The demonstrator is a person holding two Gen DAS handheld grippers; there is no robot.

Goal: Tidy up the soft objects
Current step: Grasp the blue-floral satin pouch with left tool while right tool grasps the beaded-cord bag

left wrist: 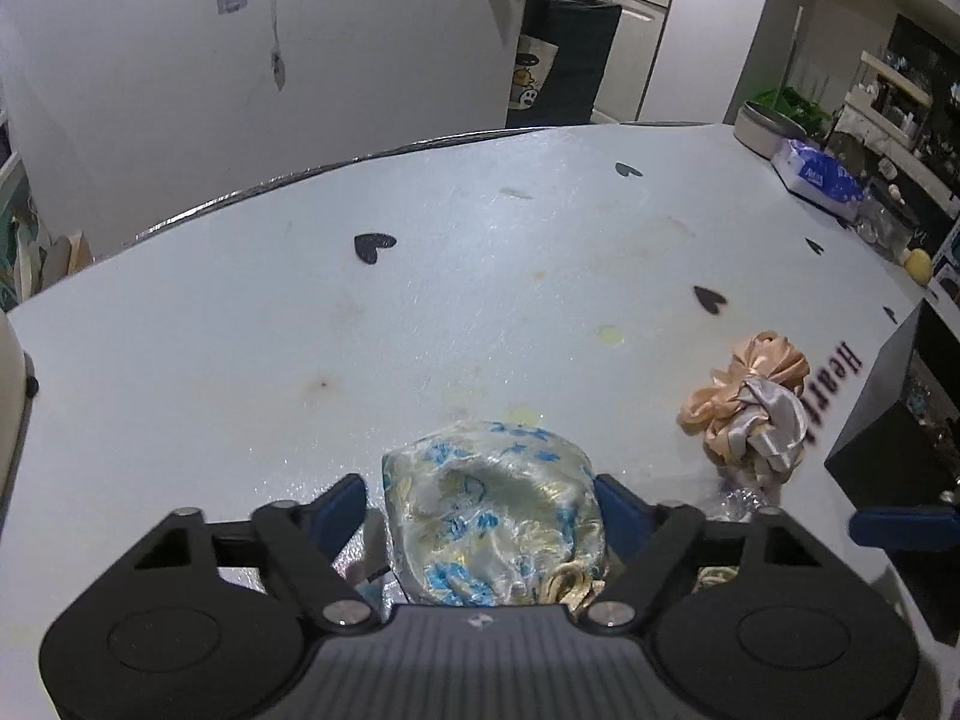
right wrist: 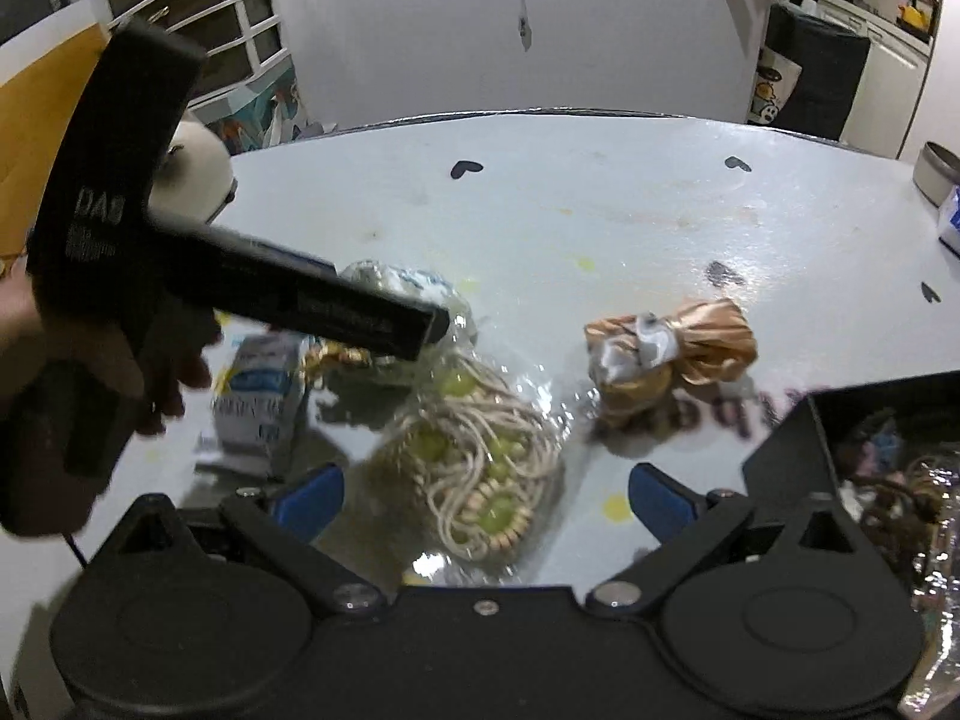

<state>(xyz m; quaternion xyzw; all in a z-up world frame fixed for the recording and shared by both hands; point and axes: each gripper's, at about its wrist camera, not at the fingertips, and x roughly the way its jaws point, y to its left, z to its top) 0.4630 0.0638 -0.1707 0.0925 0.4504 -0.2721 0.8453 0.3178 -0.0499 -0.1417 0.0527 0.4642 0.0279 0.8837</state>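
Observation:
In the left wrist view my left gripper [left wrist: 480, 501] has its jaws on both sides of a plastic-wrapped white and blue soft bundle [left wrist: 492, 510], touching it. A tan and grey satin scrunchie bundle [left wrist: 750, 402] lies on the white table [left wrist: 420, 300] to the right. In the right wrist view my right gripper [right wrist: 483, 498] is open above a clear bag of cream cord with green beads [right wrist: 480, 474]. The left gripper's body [right wrist: 240, 276] crosses that view over the white and blue bundle [right wrist: 408, 282]. The satin bundle [right wrist: 672, 354] lies right of centre.
A black box [right wrist: 840, 450] with items inside stands at the table's right edge; it also shows in the left wrist view [left wrist: 888, 420]. A small printed packet [right wrist: 258, 402] lies at left. A tissue pack [left wrist: 816, 177] and round tin [left wrist: 762, 126] sit far right.

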